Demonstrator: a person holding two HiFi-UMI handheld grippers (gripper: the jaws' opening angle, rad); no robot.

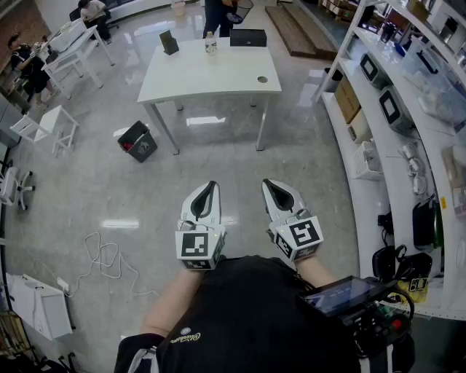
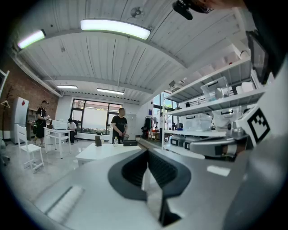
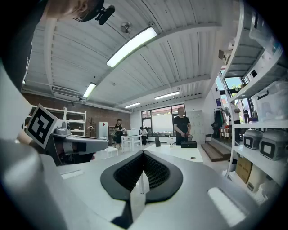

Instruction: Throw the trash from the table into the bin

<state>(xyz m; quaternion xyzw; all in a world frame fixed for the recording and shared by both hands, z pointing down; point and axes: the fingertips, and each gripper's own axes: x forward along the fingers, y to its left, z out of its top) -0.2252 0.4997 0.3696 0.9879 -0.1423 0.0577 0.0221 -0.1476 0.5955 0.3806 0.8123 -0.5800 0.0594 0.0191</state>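
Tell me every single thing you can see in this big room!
table: one, white, ahead in the middle
bottle: one, clear, far edge of the table
box: one, black, on the table, right of the bottle
stand: one, black, on the table, left of the bottle
bin: one, black, on the floor left of the table
cable: one, white, on the floor at left
chair: one, white, far left
shelves: one run, white, along the right
person: one, dark clothes, behind the table
left gripper: one, white, shut, empty
right gripper: one, white, shut, empty
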